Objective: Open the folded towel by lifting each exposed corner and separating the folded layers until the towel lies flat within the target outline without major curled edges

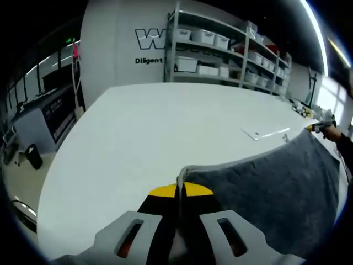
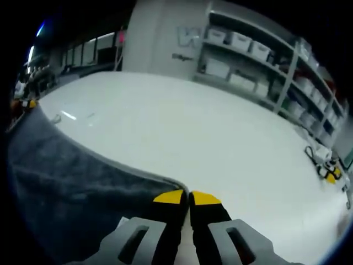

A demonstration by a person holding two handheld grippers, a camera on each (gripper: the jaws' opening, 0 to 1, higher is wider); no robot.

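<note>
The grey towel [image 1: 276, 187] hangs stretched between both grippers above the white table [image 1: 138, 143]. My left gripper [image 1: 180, 190] is shut on one corner, its yellow tips pinching the light hem. At the far end of the towel, my right gripper [image 1: 320, 127] holds the other corner. In the right gripper view, my right gripper [image 2: 189, 197] is shut on its corner of the towel [image 2: 66, 176], which runs leftwards to my left gripper [image 2: 27, 104]. Thin marks of the target outline [image 1: 266, 133] show on the table beyond the towel's top edge; the outline [image 2: 67, 115] also shows faintly.
Shelves with white bins [image 1: 212, 49] stand behind the table. Small black and yellow tools [image 2: 326, 165] lie near the table's right edge. A dark desk and a bin [image 1: 33, 157] stand on the floor off the table's left side. A sleeve [image 1: 345, 146] shows behind the right gripper.
</note>
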